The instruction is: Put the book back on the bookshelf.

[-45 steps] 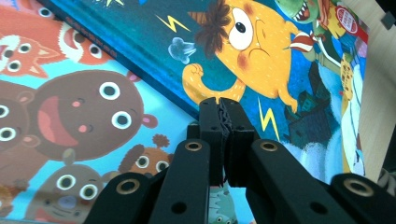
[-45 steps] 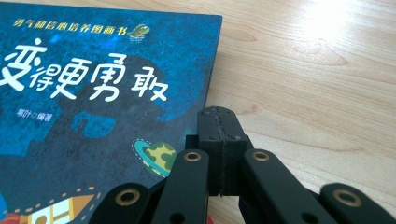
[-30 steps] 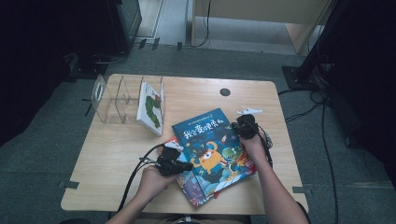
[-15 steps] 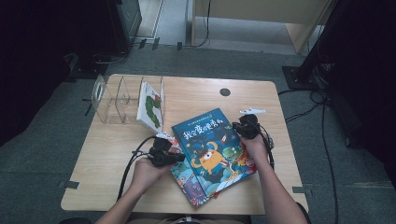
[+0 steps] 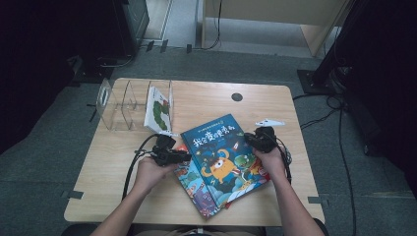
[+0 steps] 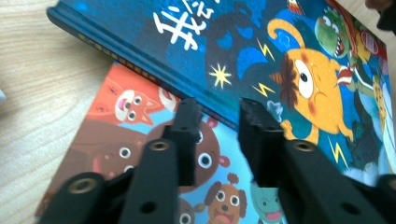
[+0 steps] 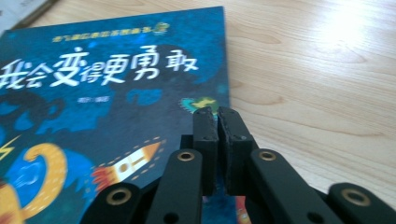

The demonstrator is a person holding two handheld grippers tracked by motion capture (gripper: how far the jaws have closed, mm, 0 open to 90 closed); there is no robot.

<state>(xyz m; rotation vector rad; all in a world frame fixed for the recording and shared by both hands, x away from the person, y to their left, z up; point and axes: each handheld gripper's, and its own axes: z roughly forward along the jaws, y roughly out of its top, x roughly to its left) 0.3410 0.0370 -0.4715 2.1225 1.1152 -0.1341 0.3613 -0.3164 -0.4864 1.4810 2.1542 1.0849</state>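
Two overlapping books were seen near the front table (image 5: 123, 196) edge: the blue book (image 5: 223, 157) on top, and the orange animal book (image 5: 196, 189) partly covered beneath it. The left gripper (image 5: 183, 156) was held at the blue book's left edge, over the exposed strip of the orange animal book; in the left gripper view its jaws were seen parted with a clear gap, having just been opening, and nothing was clamped between them (image 6: 217, 121). The right gripper (image 5: 252, 138) was placed at the blue book's right edge; its jaws were seen nearly together, only a thin slit between, nothing gripped (image 7: 218, 122). Farther back, one clear divider rack (image 5: 118, 103) was seen, with one white book (image 5: 158, 108) stood upright in it. Counted: three books, two grippers, one rack.
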